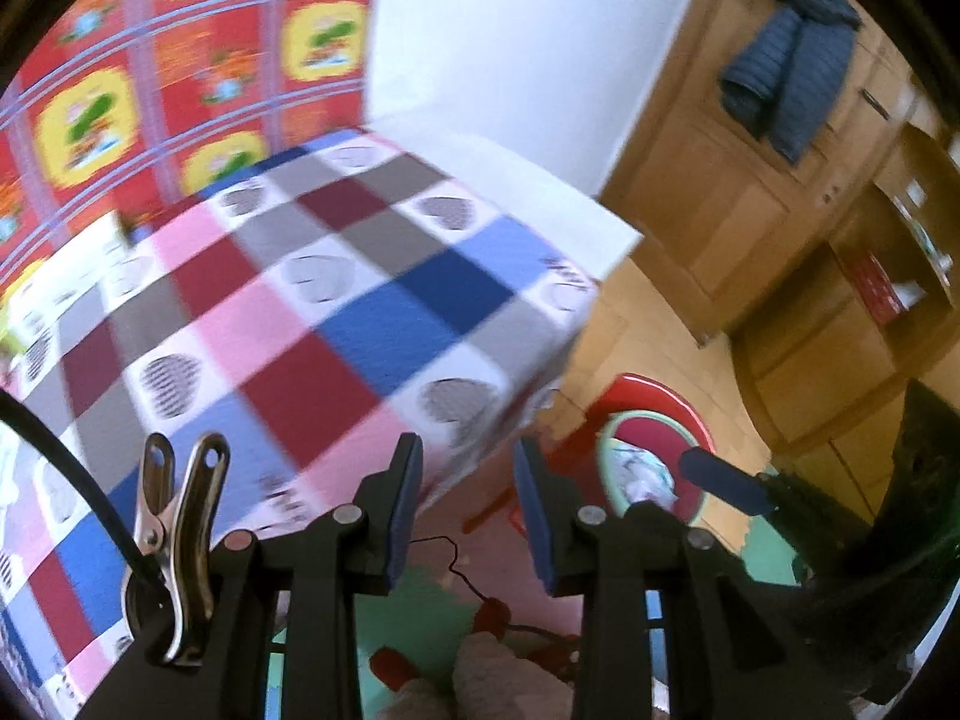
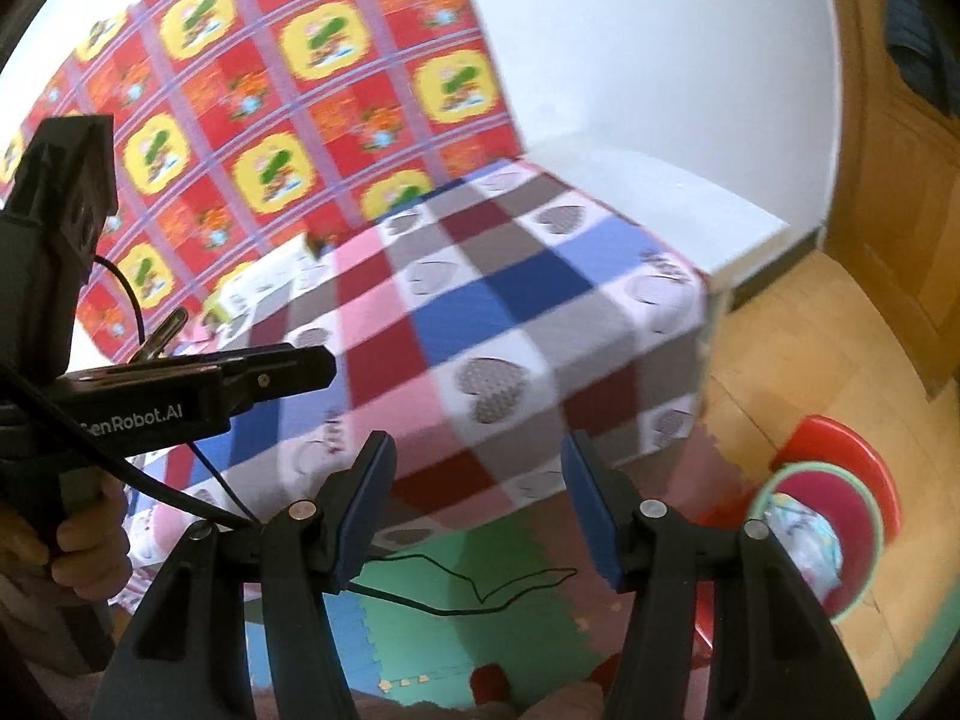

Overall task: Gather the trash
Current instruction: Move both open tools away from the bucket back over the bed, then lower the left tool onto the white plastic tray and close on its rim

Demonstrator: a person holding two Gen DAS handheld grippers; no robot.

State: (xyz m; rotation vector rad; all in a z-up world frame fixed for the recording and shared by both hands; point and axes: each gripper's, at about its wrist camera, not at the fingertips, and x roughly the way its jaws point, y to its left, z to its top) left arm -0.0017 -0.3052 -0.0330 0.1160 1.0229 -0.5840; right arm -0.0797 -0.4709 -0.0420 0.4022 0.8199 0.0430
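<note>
A round bin with a green rim (image 1: pixel 606 468) (image 2: pixel 757 501) holds crumpled white trash (image 1: pixel 645 474) (image 2: pixel 807 534). It stands on a red stool (image 2: pixel 852 450) on the floor by the bed's corner. My left gripper (image 1: pixel 471 510) hovers over the bed's edge, open, nothing between its blue pads. My right gripper (image 2: pixel 480 510) is open wider and also empty, with the bin to its lower right. The left wrist view shows a blue pad (image 1: pixel 726 483) of the right gripper just beside the bin. In the right wrist view the left gripper (image 2: pixel 327 366) is side-on at the left, held by a hand (image 2: pixel 60 540).
A bed with a checked heart blanket (image 1: pixel 336 312) (image 2: pixel 510 324) fills the middle. A white and green box (image 2: pixel 258 282) lies at its far left. Foam floor mats (image 2: pixel 420 630) carry a thin black cable (image 2: pixel 480 594). Wooden cabinets (image 1: pixel 750 228) with a hanging blue jacket (image 1: pixel 786 72) stand at the right.
</note>
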